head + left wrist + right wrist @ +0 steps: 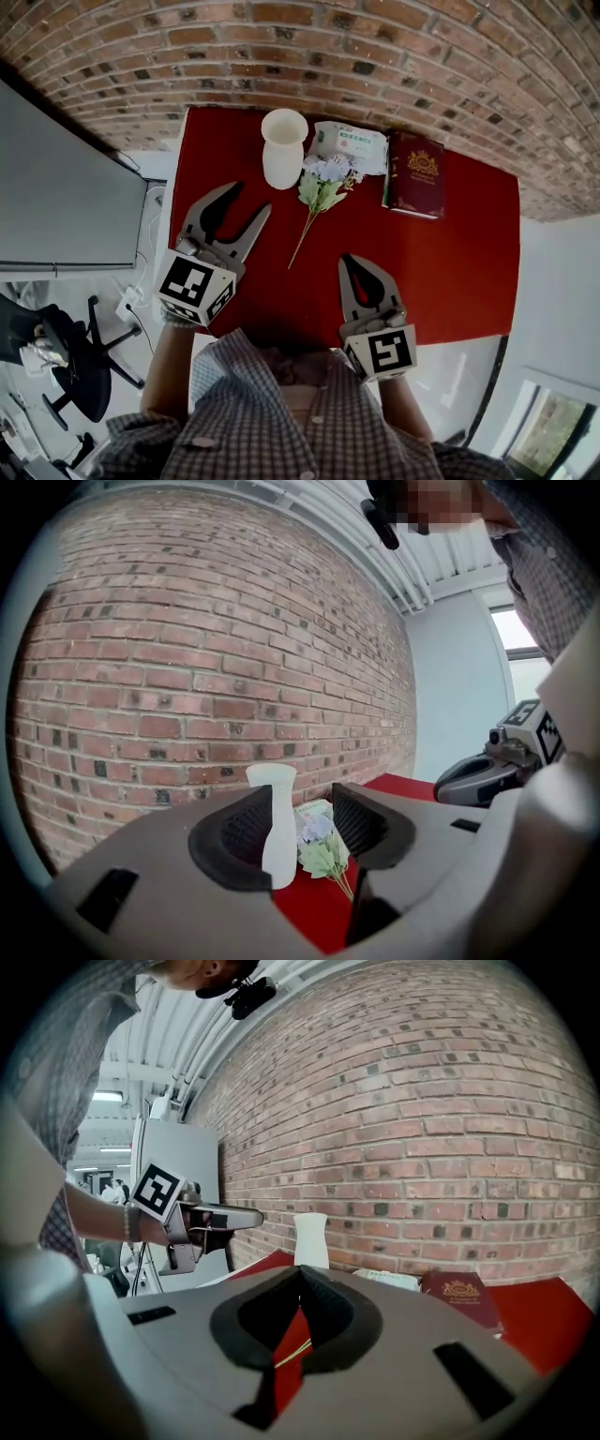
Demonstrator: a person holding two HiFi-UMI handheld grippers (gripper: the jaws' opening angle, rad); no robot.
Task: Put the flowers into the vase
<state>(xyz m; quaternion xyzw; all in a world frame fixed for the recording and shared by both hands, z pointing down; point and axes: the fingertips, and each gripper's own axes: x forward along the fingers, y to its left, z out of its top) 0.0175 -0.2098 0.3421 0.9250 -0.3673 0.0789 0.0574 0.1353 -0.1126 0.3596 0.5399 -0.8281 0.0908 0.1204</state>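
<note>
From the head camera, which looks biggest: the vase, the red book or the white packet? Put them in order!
1. Red book.
2. White vase, close behind.
3. White packet, partly hidden by the flowers, so its rank is unsure.

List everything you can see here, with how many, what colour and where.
vase: one, white, upright at the table's far side
flowers: one bunch, lilac with green leaves, lying beside the vase
packet: one, white with green print, behind the flowers
book: one, dark red with gold emblem, beside the packet
table: one, red, against the wall
brick wall: one, reddish brown, behind the table
office chair: one, black, floor at left
left gripper: one, grey, open and empty, near the vase
right gripper: one, grey, shut, empty, above the table's near edge
</note>
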